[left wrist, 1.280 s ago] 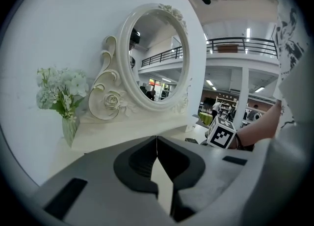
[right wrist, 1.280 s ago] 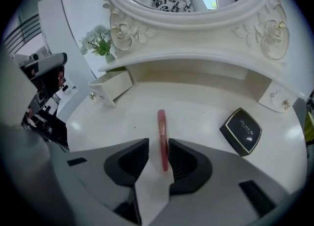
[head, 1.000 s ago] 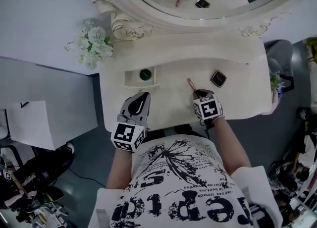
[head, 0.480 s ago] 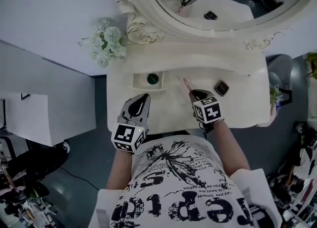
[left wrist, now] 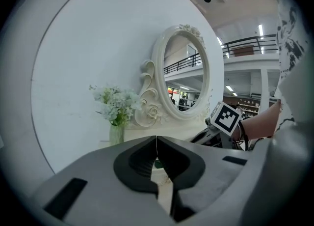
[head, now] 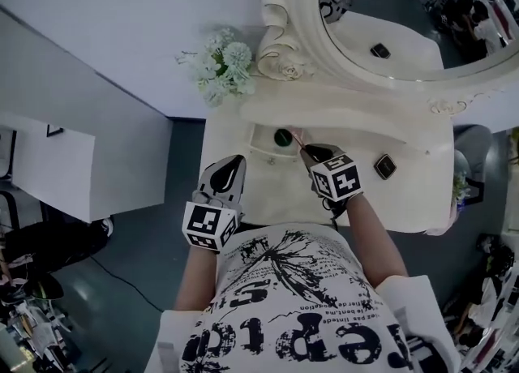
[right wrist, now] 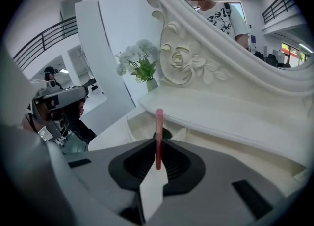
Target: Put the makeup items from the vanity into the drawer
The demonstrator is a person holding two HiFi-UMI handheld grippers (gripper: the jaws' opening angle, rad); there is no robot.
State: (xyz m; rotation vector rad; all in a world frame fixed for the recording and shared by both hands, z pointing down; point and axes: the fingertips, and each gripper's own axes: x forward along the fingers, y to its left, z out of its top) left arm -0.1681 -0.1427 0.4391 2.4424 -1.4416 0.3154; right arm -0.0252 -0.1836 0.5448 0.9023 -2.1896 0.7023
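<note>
So the right gripper [head: 311, 154] is pinching a pink lip gloss tube [right wrist: 158, 134] right at the open drawer [head: 263, 152] — left gripper [head: 233, 164] is closed, hanging beside it.

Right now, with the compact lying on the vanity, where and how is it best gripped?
Probably from above, pinching two opposite side edges: the compact lies flat and low on the vanity top, with bare surface around it, so a sideways approach would find little to hold.
</note>
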